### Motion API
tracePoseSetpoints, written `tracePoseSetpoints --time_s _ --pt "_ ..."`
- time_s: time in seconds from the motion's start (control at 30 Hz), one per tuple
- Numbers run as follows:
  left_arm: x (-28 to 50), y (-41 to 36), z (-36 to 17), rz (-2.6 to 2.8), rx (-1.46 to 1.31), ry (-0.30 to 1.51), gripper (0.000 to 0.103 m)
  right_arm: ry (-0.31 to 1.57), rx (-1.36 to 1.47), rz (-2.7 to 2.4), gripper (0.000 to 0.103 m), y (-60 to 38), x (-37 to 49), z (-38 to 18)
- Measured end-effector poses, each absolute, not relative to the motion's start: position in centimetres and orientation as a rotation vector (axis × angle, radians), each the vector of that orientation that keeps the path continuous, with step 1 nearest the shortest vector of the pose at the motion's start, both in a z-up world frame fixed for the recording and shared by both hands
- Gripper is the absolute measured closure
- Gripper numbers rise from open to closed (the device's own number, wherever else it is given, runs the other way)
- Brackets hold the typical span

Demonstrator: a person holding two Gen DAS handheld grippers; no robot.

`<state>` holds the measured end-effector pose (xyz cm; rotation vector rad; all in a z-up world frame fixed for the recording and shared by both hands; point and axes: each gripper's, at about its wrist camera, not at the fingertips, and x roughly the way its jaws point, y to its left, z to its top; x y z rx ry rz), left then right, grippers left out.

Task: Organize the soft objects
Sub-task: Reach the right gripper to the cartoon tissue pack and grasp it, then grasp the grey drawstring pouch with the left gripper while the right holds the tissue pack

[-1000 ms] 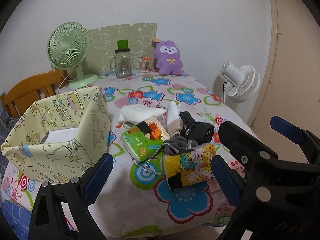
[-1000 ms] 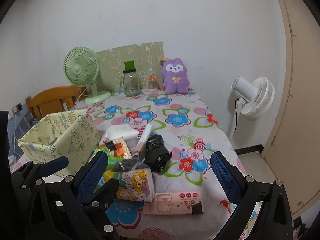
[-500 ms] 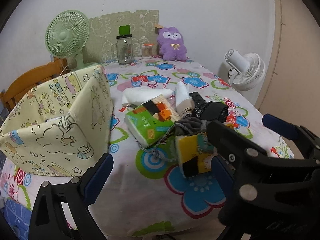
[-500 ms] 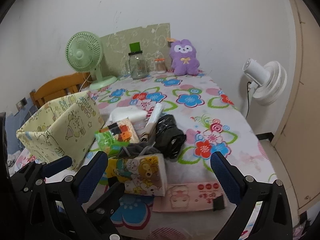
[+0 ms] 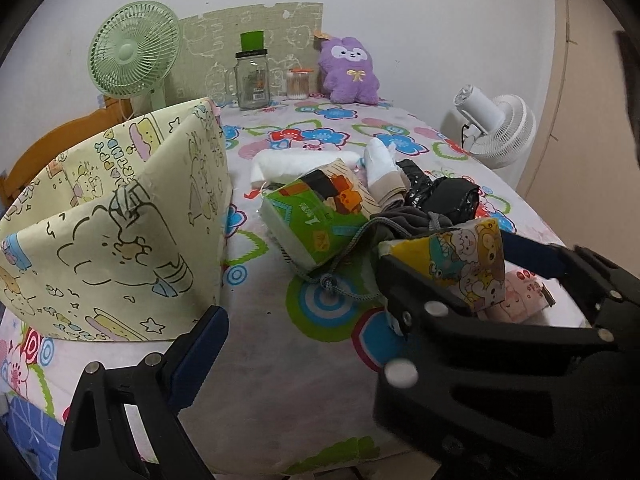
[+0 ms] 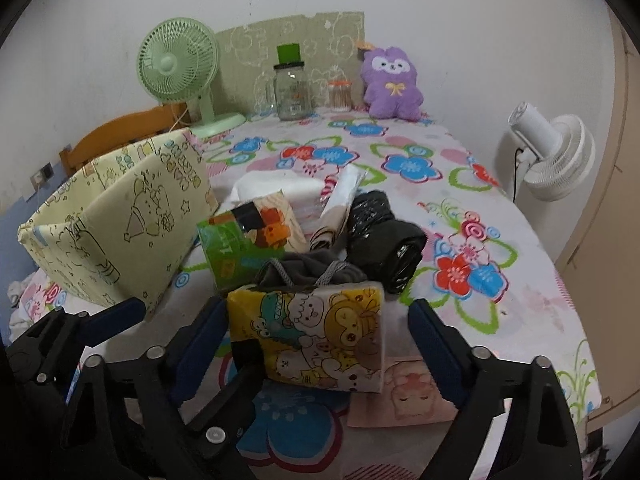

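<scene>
R gripper, jaws just been closing, straddles cartoon tissue pack w/o contact; L gripper wide, empty; risk: grey drawstring pouch snagged.

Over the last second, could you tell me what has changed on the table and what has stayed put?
The right gripper came down and forward around the yellow cartoon tissue pack. Its jaws have just been closing, with the pack between them, but the pads do not clearly press it yet. The left gripper also dropped nearer the table, open and empty. The green tissue pack, black bag roll, yellow fabric box and pink pack stayed where they were.
</scene>
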<state>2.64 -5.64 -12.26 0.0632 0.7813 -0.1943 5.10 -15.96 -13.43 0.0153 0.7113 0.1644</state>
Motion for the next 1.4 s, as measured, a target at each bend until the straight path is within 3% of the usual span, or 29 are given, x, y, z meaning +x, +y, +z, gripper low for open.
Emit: tracePoseSetpoints --time_s 0.2,1.0,1.4 --pt "2.8 -5.6 -12.1 -0.205 0.048 0.784 0.007 0.721 0.033 0.174 0.029 -16.0 5.1 -13.5" --pt "4.6 -10.3 -10.9 -0.261 0.095 0.763 0.007 0.634 0.126 0.079 0.030 -21.6 5.3 -11.5" --pt "6.6 -11.6 -11.9 -0.267 0.105 0.798 0.016 0.650 0.143 0.056 0.029 -23.1 6.4 -12.0"
